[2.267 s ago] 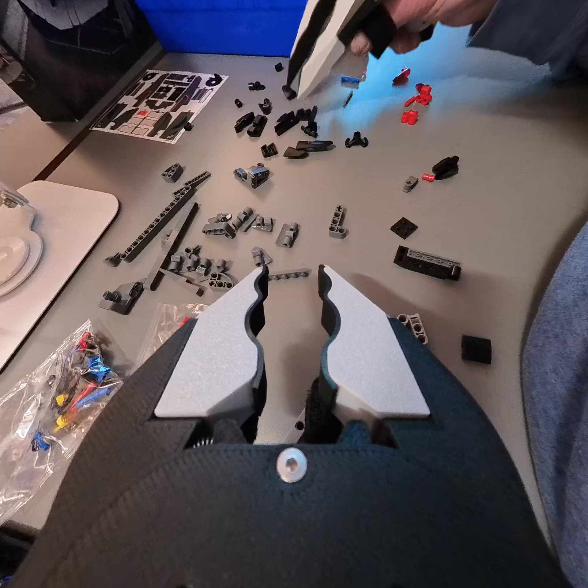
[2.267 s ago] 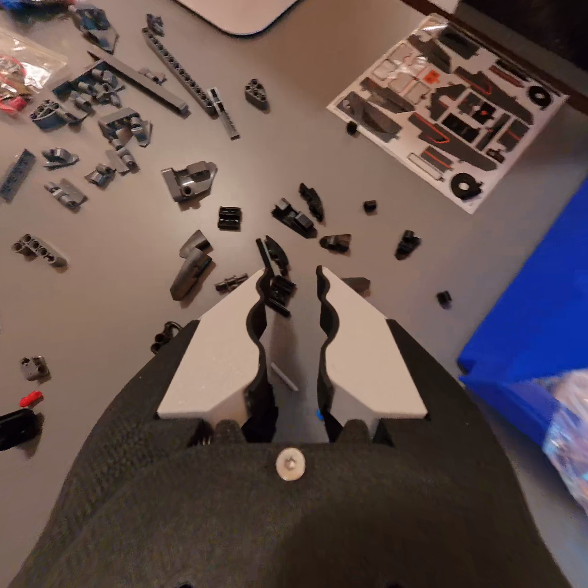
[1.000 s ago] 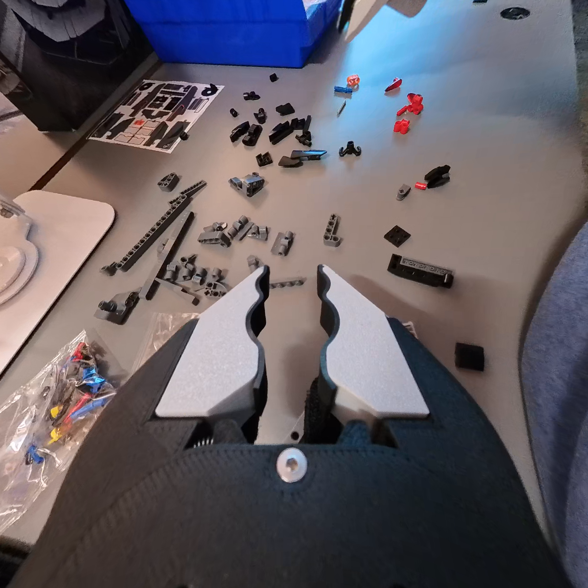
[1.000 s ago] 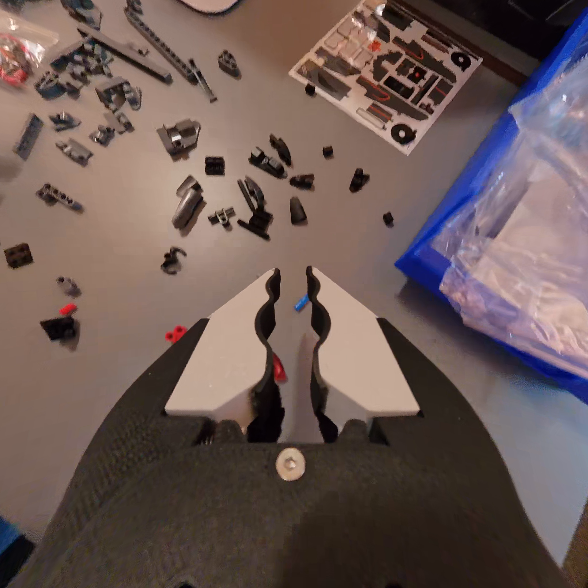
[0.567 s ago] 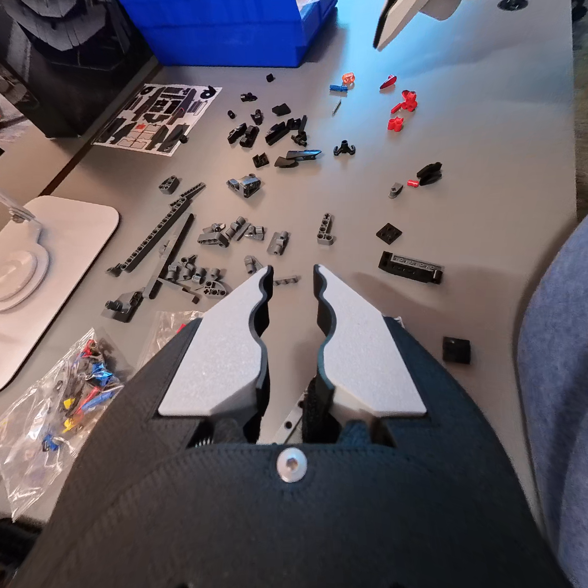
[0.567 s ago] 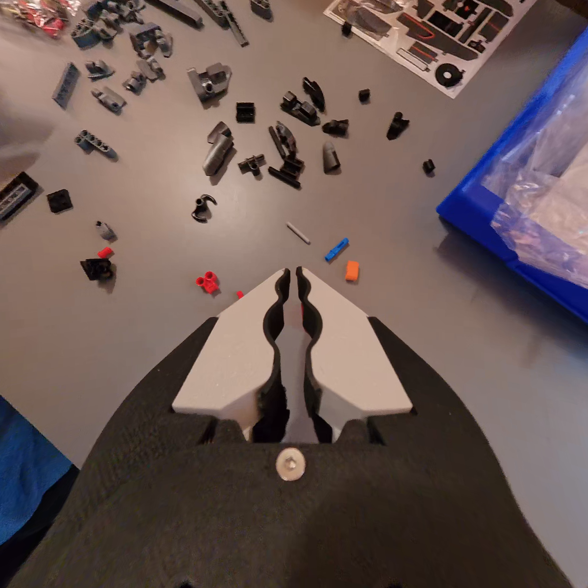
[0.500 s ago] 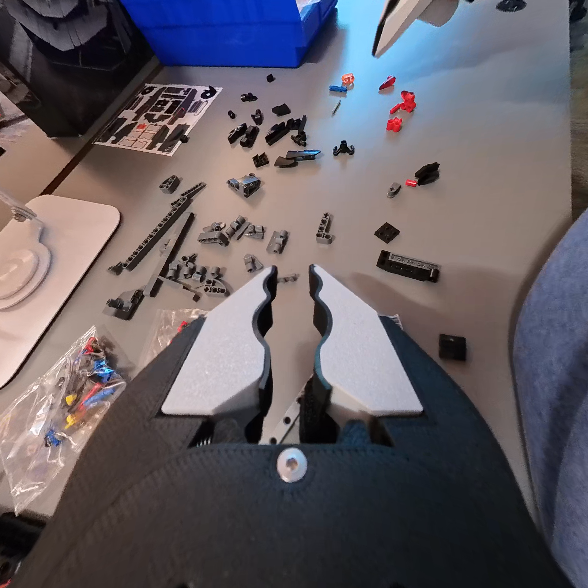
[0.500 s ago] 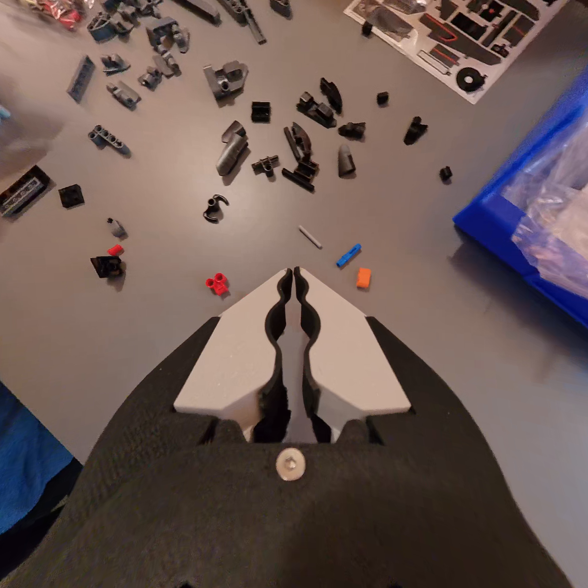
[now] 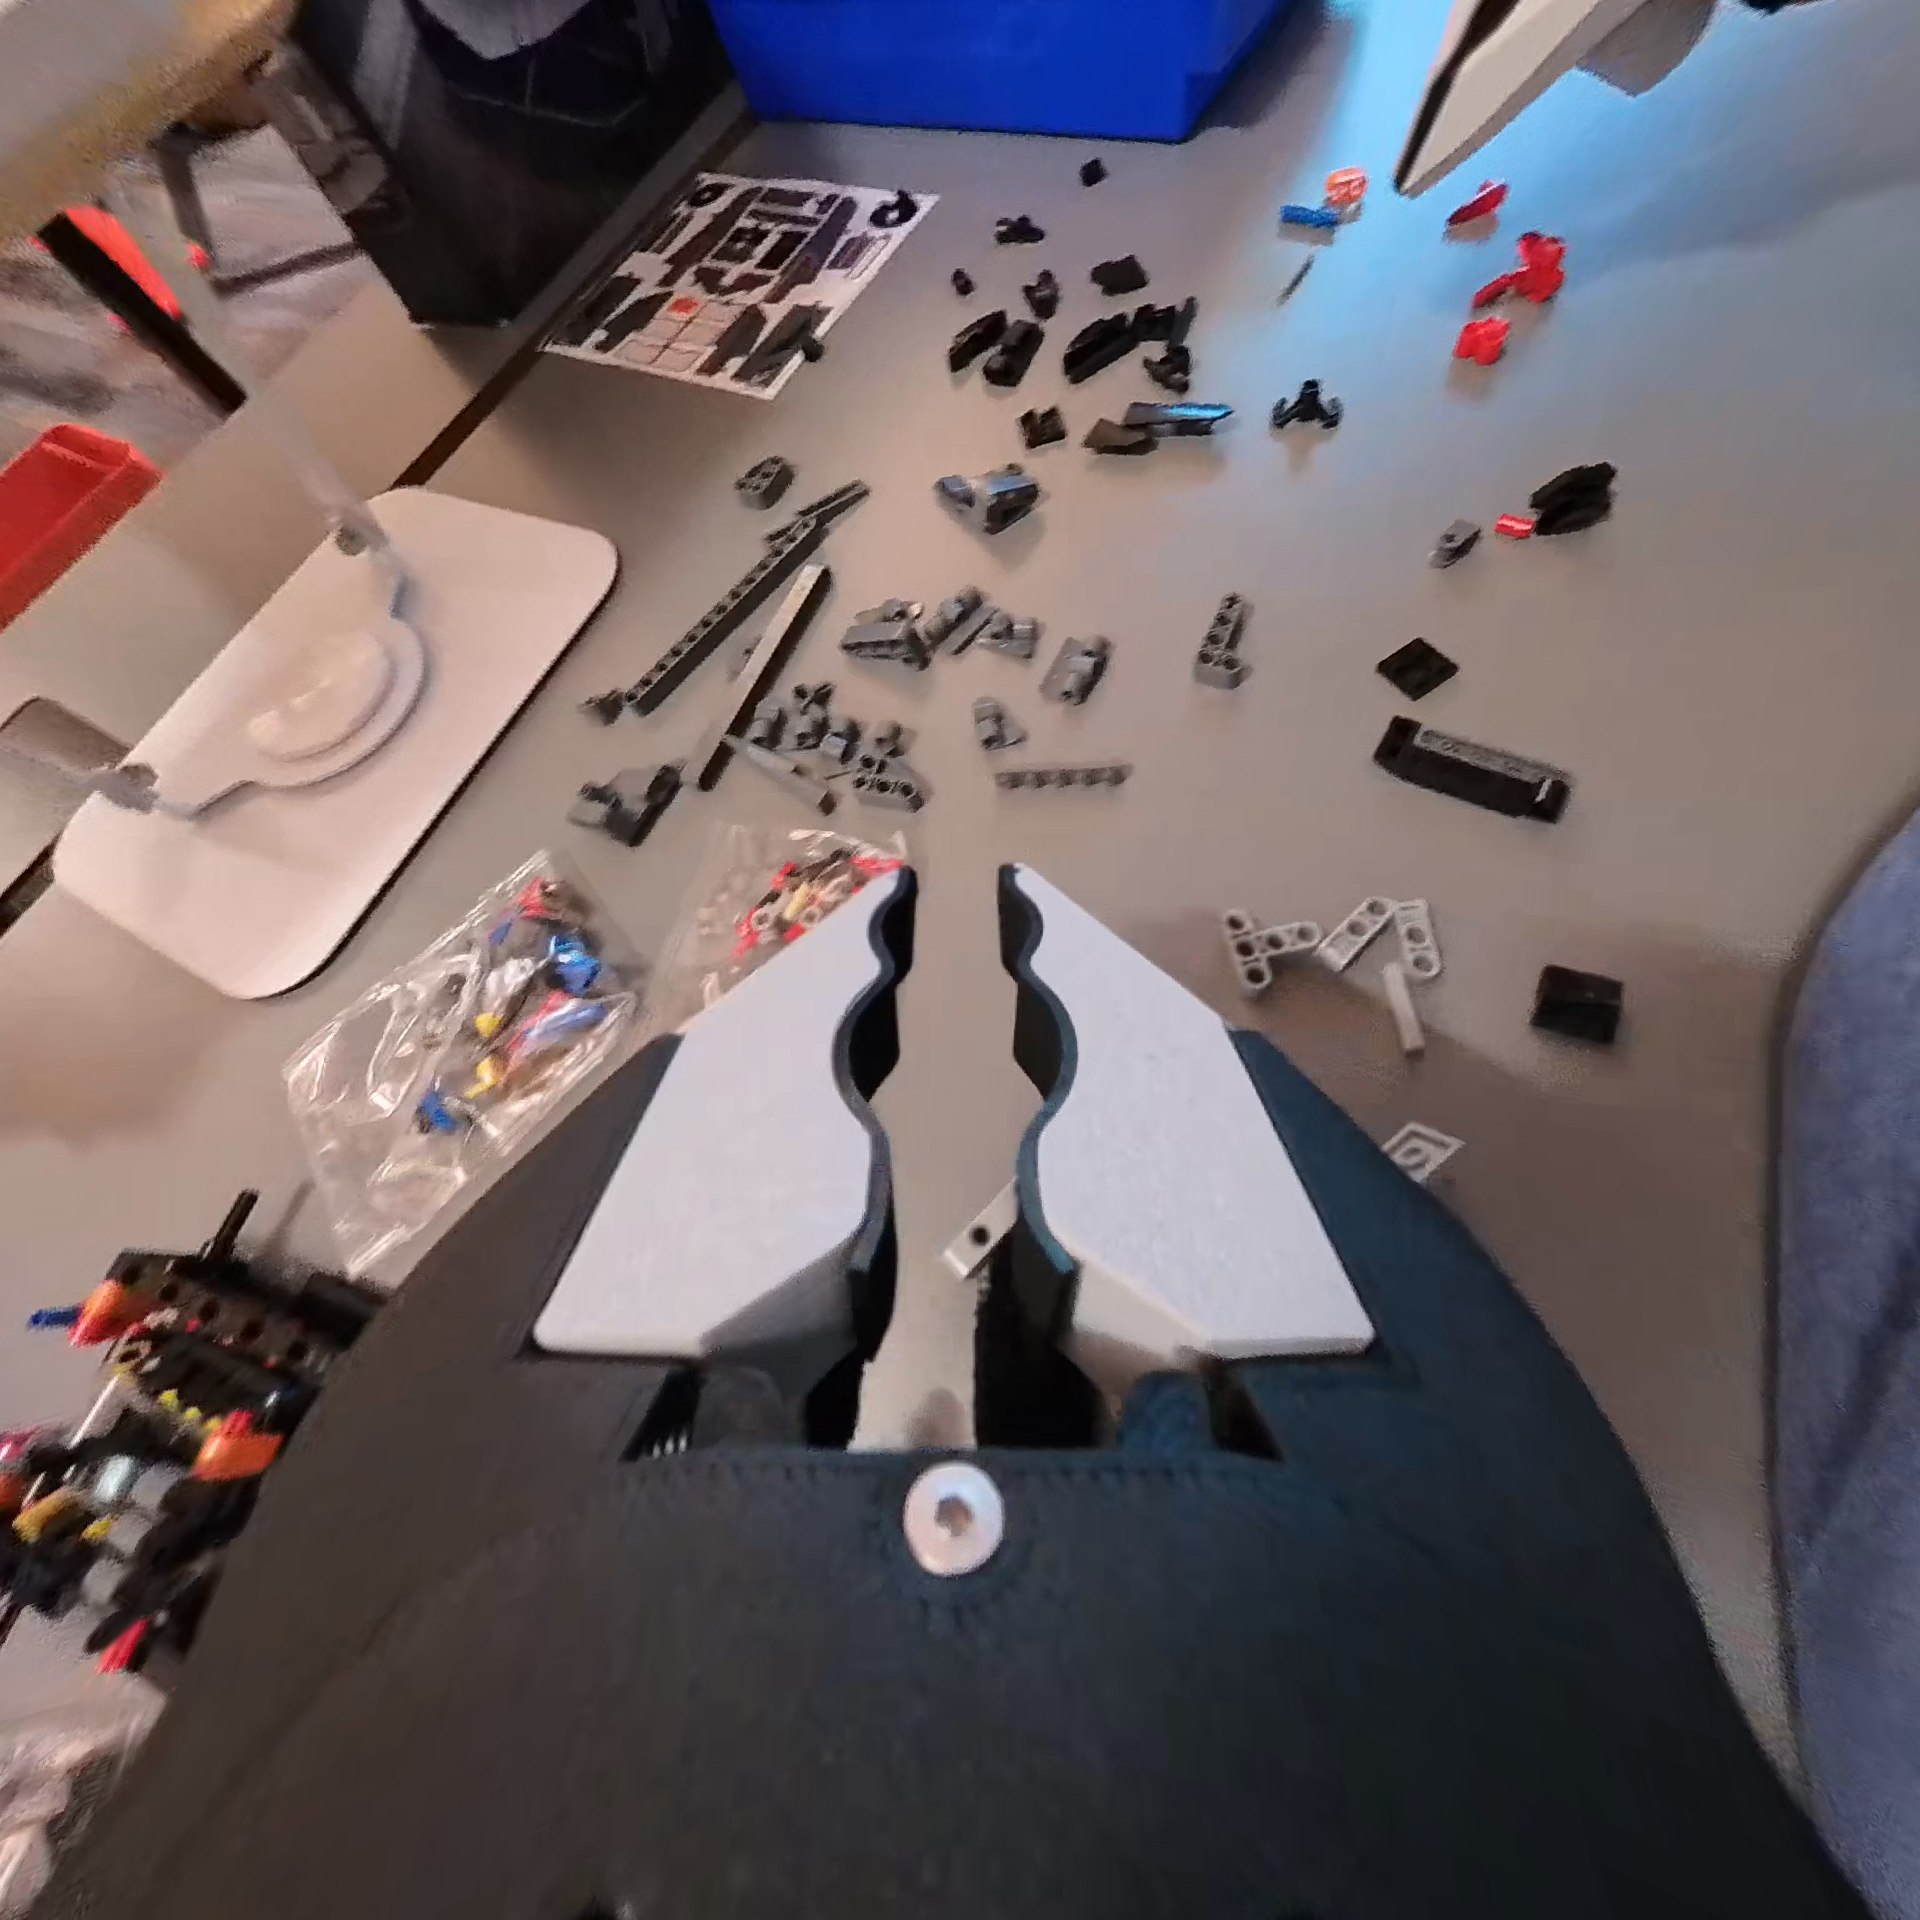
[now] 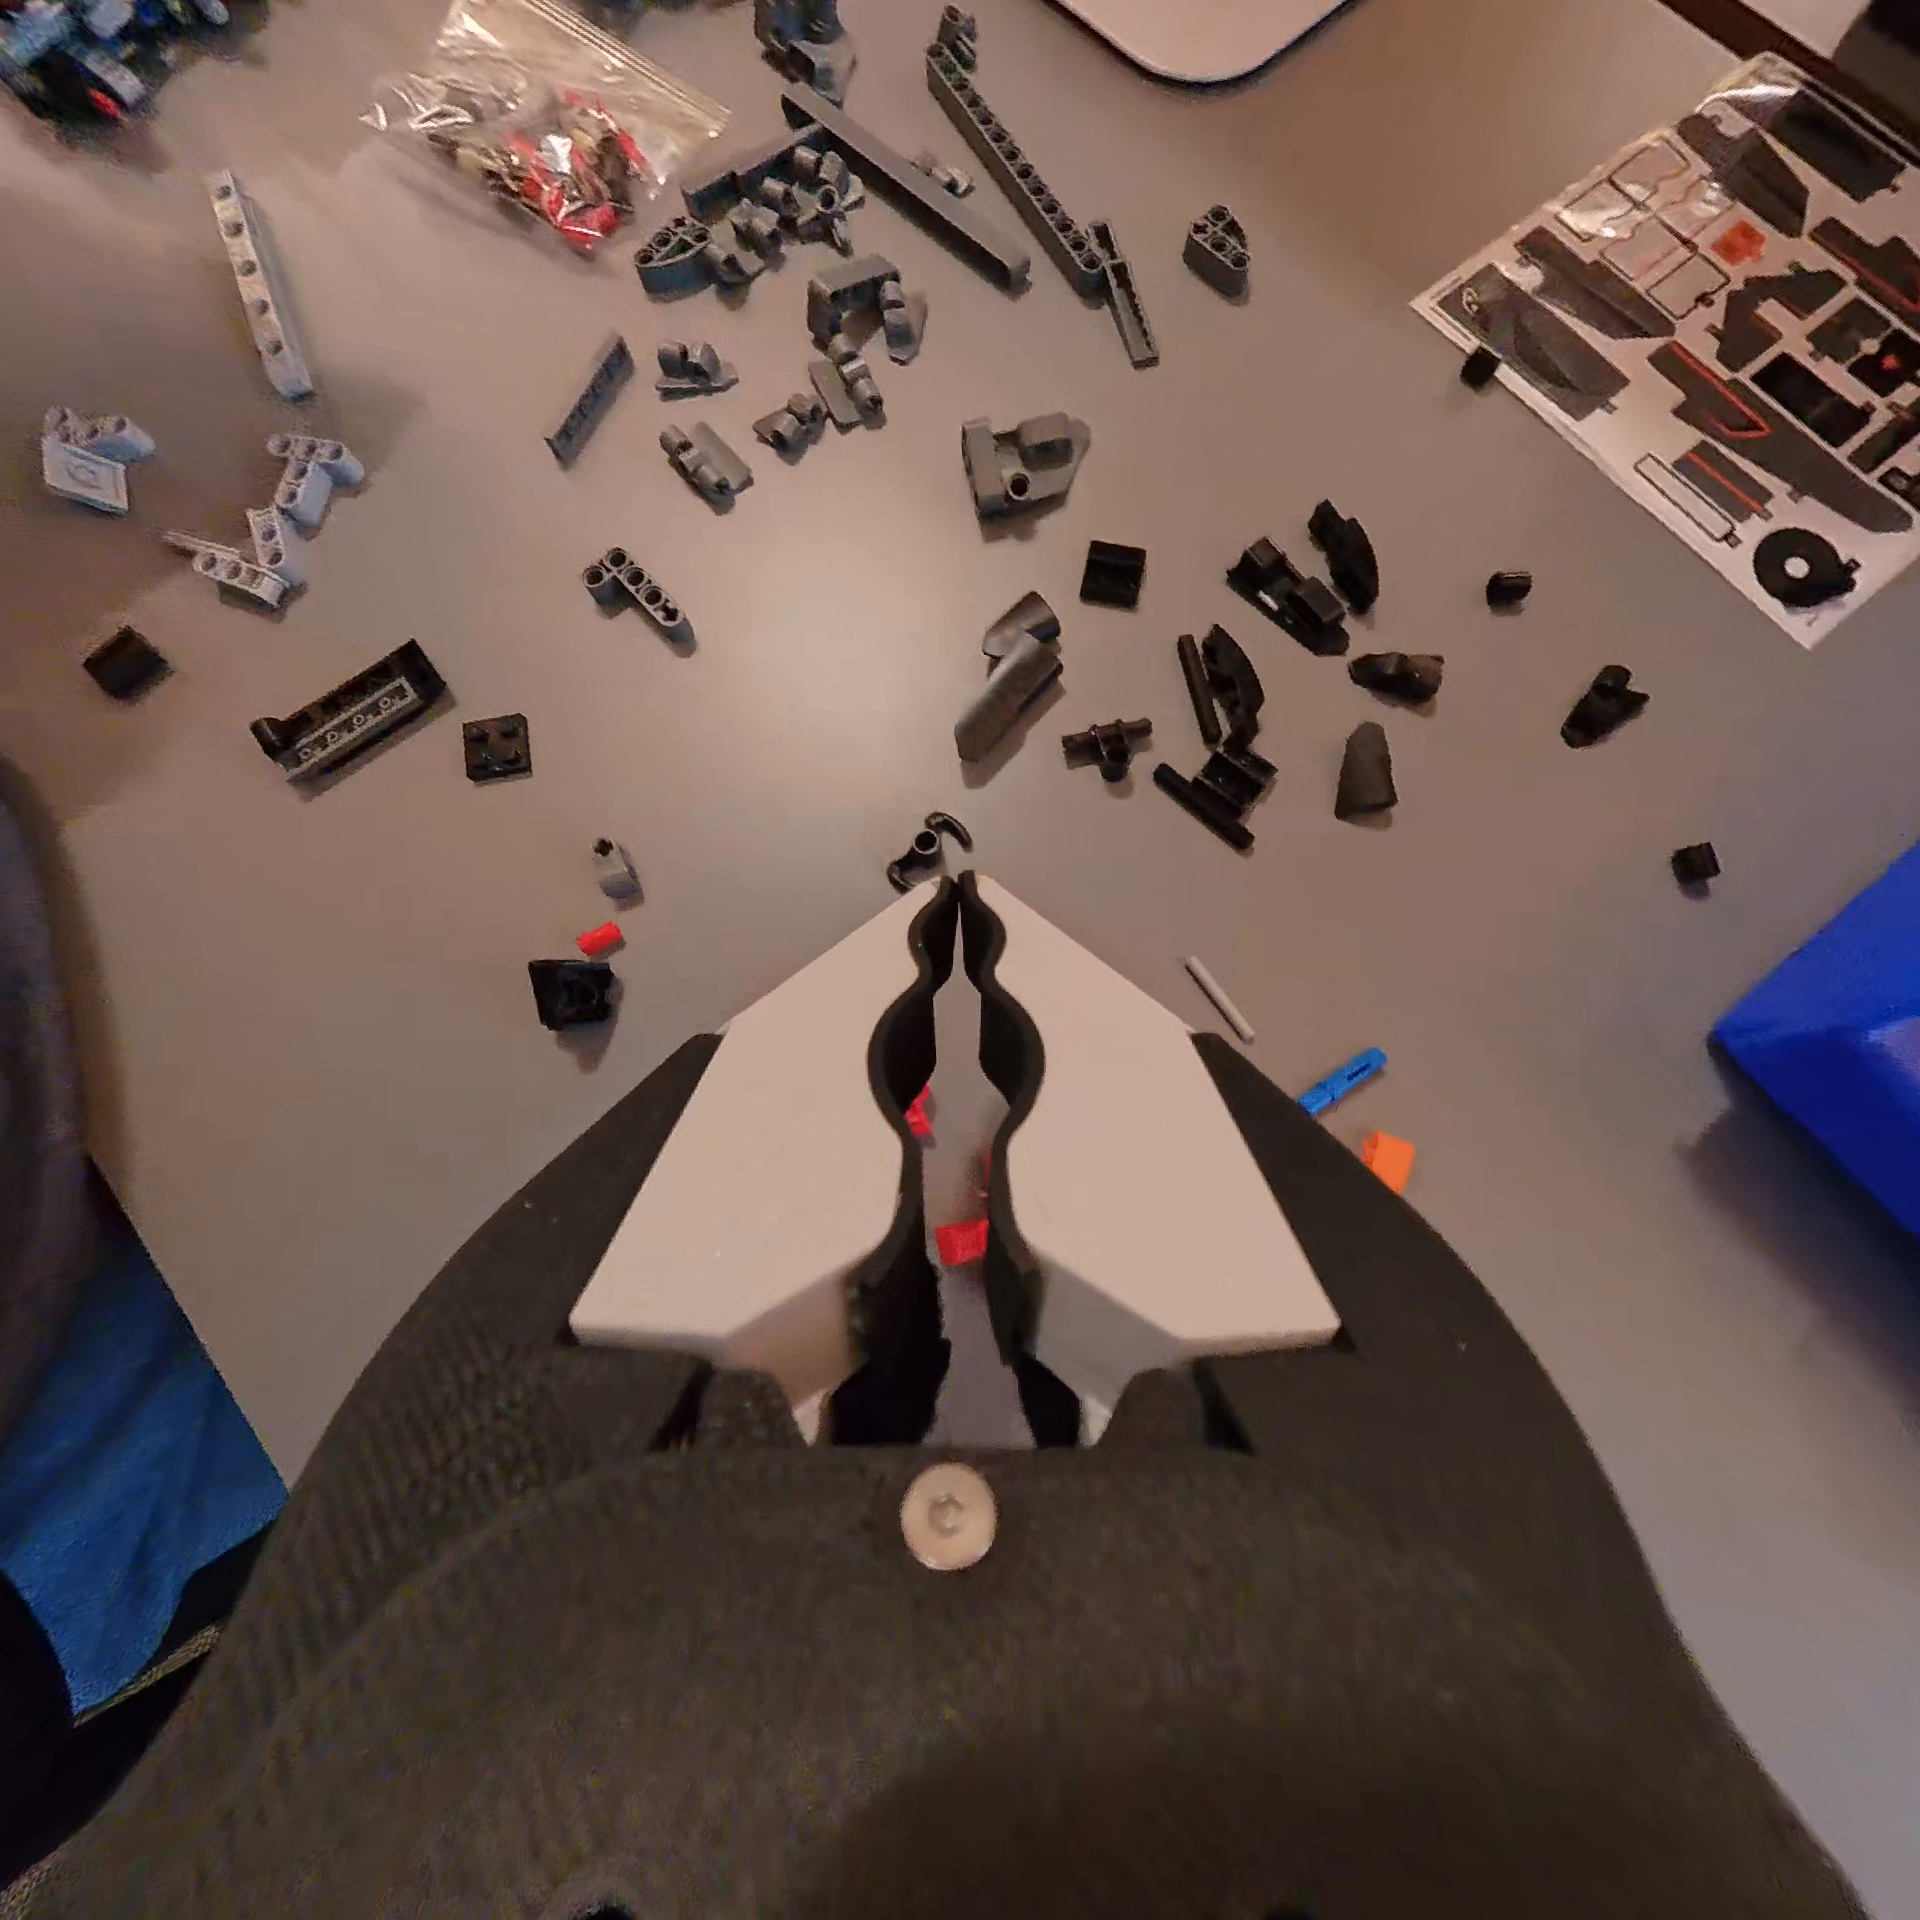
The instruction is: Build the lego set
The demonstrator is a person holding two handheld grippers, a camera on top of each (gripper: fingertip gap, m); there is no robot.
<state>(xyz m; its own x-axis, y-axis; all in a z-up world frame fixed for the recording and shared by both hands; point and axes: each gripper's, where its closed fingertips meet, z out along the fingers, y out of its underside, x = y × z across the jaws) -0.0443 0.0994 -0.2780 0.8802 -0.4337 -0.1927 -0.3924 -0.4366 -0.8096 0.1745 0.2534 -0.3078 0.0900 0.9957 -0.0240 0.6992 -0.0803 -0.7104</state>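
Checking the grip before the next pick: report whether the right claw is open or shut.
Shut. The right claw's grey fingertips meet with nothing between them; red pieces lie on the table below.

Right gripper [image 10: 958, 885]: tips closed together, nothing between them, held above grey table [image 10: 312, 1039]. Black hook piece [image 10: 928, 836] just beyond tips. Red pieces [image 10: 961, 1242] on table under the fingers. Blue pin [image 10: 1340, 1081], orange piece [image 10: 1387, 1158], grey axle [image 10: 1218, 997] to the right. Sticker sheet [image 10: 1714, 343] upper right; blue bin [image 10: 1839, 1039] at right edge. Clear parts bag [image 10: 551, 125] upper left; black brick [image 10: 348, 722] at left.
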